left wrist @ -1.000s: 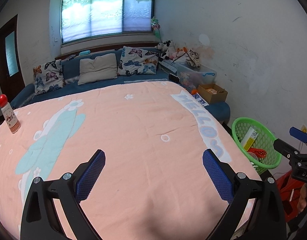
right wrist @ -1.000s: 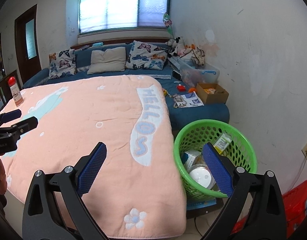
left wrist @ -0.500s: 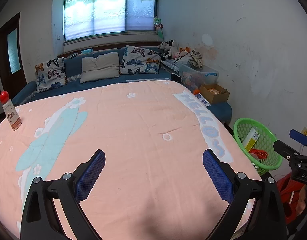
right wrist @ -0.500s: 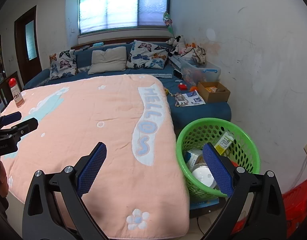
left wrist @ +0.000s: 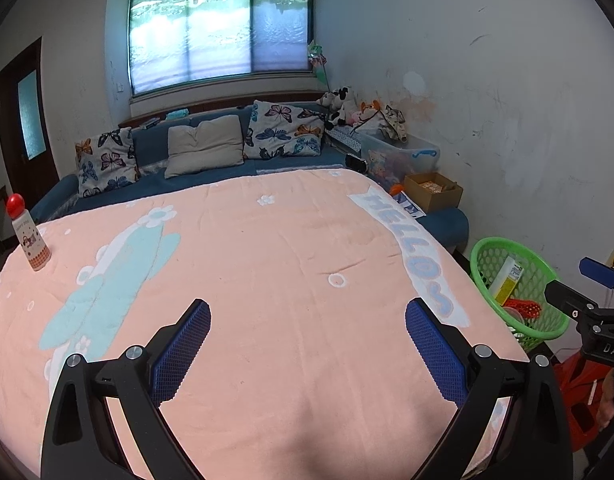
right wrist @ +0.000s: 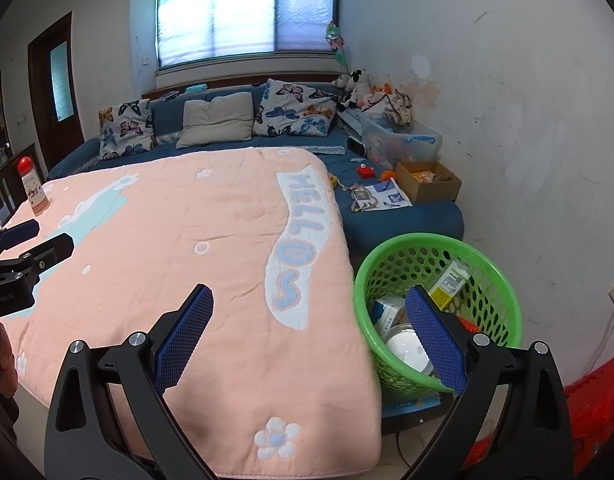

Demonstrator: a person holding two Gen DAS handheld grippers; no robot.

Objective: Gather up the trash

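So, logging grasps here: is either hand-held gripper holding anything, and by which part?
Nothing is held. The left hand-held gripper and right hand-held gripper are both open and empty above the blanket.

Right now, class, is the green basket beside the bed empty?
No: the green basket holds a yellow box and a white round lid.

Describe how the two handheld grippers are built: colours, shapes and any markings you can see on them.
Both the left gripper and the right gripper share one design: black angular arms with triangular cut-outs and silver bolt heads, ending in flat blue fingers with a dotted grip texture. White lettering marks each body, partly cut off. No cables or sleeves show.
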